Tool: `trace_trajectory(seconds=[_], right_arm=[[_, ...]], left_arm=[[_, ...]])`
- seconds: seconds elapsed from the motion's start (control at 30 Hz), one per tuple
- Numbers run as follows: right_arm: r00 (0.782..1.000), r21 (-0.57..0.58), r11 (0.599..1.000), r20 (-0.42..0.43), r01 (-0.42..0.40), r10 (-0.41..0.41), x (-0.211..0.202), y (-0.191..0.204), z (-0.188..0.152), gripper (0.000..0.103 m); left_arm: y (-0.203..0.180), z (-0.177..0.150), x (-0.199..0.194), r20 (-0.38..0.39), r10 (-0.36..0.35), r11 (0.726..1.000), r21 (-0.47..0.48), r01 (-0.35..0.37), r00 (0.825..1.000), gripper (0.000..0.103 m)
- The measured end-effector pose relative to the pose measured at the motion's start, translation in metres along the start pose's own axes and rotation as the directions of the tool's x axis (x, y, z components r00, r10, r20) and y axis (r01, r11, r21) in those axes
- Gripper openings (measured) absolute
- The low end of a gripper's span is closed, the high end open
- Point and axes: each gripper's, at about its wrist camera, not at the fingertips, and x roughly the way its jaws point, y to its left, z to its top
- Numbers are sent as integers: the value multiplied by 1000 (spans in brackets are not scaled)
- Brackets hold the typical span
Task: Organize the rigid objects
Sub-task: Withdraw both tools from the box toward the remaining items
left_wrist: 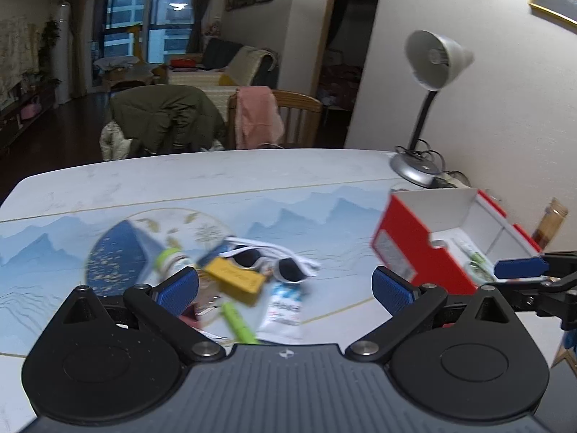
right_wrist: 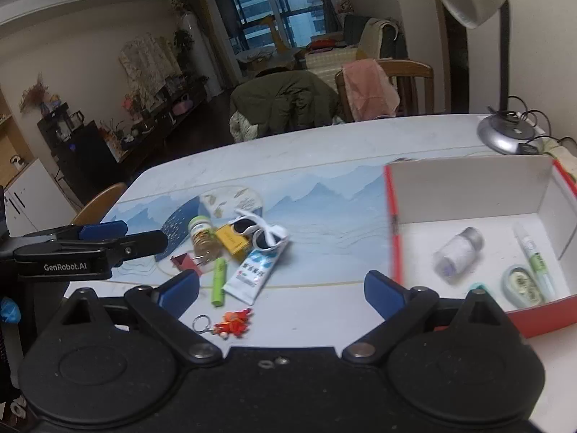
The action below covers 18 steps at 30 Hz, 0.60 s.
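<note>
Right wrist: open right claw point(right_wrist: 281, 288) between clutter and red box's point(right_wrist: 395, 252) edge.

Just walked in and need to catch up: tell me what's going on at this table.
A person is sorting small items into a red box using a hand-held gripper in each hand. Both the left hand-held gripper and the right hand-held gripper are open and empty. The box already holds a small bottle, a pen and a tape dispenser. Still loose on the table are white sunglasses, a yellow box, a jar, a tube, a green marker and a keychain.
</note>
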Motion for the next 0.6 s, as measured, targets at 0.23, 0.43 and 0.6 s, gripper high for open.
trace_trajectory(seconds=[0.23, 0.43, 0.6], right_arm=[[998, -61, 998, -55, -10, 6, 31, 38, -10, 98], [992, -125, 992, -124, -29, 13, 63, 61, -23, 95], [985, -182, 983, -171, -30, -2, 87, 73, -34, 94]], left_arm=[[49, -14, 7, -20, 19, 999, -49, -20, 1000, 103], [69, -28, 24, -58, 28, 999, -40, -30, 998, 103], [77, -38, 45, -90, 19, 1000, -9, -20, 996, 103]])
